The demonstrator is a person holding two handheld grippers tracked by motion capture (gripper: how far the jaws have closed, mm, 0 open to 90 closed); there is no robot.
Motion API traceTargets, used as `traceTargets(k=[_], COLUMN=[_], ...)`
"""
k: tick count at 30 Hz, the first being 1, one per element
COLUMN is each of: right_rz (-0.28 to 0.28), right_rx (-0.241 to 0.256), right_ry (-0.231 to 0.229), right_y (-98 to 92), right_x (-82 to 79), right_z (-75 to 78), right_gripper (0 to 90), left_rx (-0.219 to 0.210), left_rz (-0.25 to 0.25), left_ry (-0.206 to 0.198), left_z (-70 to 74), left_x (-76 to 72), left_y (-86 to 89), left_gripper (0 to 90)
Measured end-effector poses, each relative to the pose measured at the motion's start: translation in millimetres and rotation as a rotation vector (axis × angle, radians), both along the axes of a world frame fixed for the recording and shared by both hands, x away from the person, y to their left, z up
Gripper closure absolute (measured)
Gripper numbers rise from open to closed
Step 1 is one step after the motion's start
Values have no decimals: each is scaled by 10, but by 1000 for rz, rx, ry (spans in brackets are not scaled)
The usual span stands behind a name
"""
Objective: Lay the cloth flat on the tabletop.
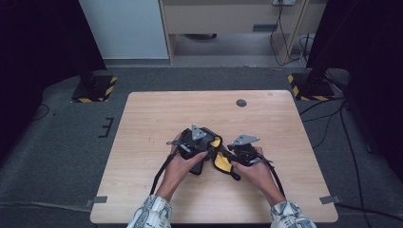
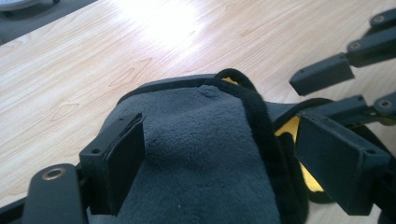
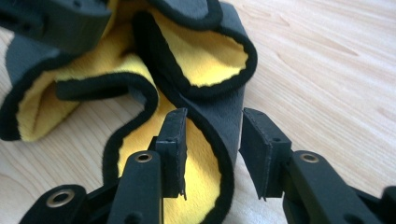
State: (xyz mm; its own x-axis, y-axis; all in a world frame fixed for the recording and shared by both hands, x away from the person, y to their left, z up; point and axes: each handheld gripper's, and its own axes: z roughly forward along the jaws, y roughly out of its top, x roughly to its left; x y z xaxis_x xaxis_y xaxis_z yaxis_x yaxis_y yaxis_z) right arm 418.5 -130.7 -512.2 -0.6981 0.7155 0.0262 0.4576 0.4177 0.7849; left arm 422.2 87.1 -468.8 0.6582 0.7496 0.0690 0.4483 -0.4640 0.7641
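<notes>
A dark grey fleece cloth (image 1: 221,162) with a yellow inner side and black trim lies crumpled at the middle of the wooden table (image 1: 157,118). My left gripper (image 1: 209,145) is open, its jaws straddling a grey hump of the cloth (image 2: 201,121). My right gripper (image 1: 233,153) is open too. In the right gripper view a folded edge of the cloth (image 3: 205,51) stands in the gap of my right gripper (image 3: 212,135), not pinched. The right gripper's fingers (image 2: 322,72) appear at the upper right of the left gripper view, beside my left gripper (image 2: 224,144).
A small round grey cap (image 1: 241,102) is set in the table near its far edge. Two dark stands with yellow-and-black striped bases (image 1: 95,89) (image 1: 308,89) flank the far corners. Cables (image 1: 332,118) run over the floor at the right.
</notes>
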Motion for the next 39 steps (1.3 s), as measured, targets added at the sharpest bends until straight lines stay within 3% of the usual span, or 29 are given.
traceTargets(k=[6,10,12,16,23,26,31,39], right_rz=[-6,-7,-11,-16,-33,-43,-49,-71], right_rx=[-22,-33,-49,-43,-28,-23,-26,-30], right_ry=[9,8,5,3,0,-2,-2,6], right_y=[5,34,30,-12,-106,-168,-256,-404], right_x=[25,27,26,29,20,13,-14,-15], right_z=[-87,-103,-98,-62,0,16,28,52], right_gripper=[618,762,840,863,867,867,868,869], left_rx=[19,20,20,-5,-45,-36,-69,-82], left_rz=[15,28,38,65,126,129,150,161], left_ry=[3,25,15,-3,-17,-20,-35,-36], left_z=[-32,-31,-17,49,99,105,140,138], left_x=[53,64,56,45,29,12,-28,-47], left_y=[-30,-25,-3,99,332,390,502,608], left_gripper=[229,475,596,767,804,804,803,801])
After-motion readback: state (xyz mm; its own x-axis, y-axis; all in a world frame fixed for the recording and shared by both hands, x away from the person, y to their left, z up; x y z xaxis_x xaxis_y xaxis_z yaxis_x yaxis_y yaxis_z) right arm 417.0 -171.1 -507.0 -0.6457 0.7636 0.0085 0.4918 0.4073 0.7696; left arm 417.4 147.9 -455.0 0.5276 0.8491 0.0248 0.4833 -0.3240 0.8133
